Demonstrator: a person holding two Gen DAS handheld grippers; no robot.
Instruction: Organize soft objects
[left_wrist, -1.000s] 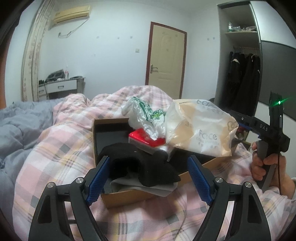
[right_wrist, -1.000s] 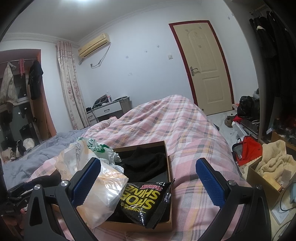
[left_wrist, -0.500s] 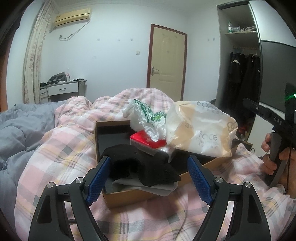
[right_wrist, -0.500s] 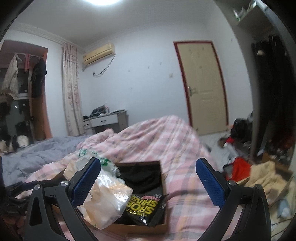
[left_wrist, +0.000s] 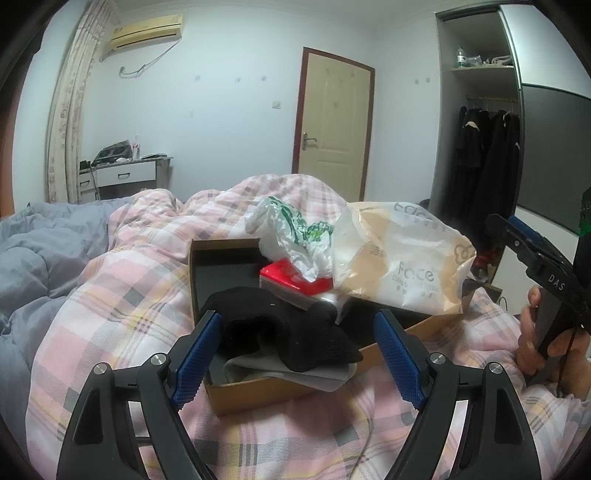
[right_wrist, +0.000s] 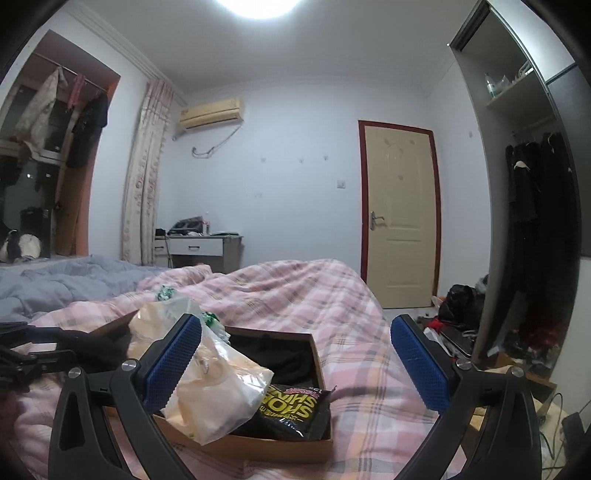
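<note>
Tongs wide on both sides: our left tongs (left_wrist: 297, 345) frame the black garment (left_wrist: 284, 332), seemingly loose; we should pinch its bunched middle, lifting clear of the cardboard box (left_wrist: 280, 391).

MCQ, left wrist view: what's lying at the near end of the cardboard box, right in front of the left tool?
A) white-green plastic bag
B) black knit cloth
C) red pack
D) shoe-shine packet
B: the black knit cloth drapes over the near end of the cardboard box, just ahead of the open left tool; the red pack and the white-green plastic bag lie farther back.
</note>
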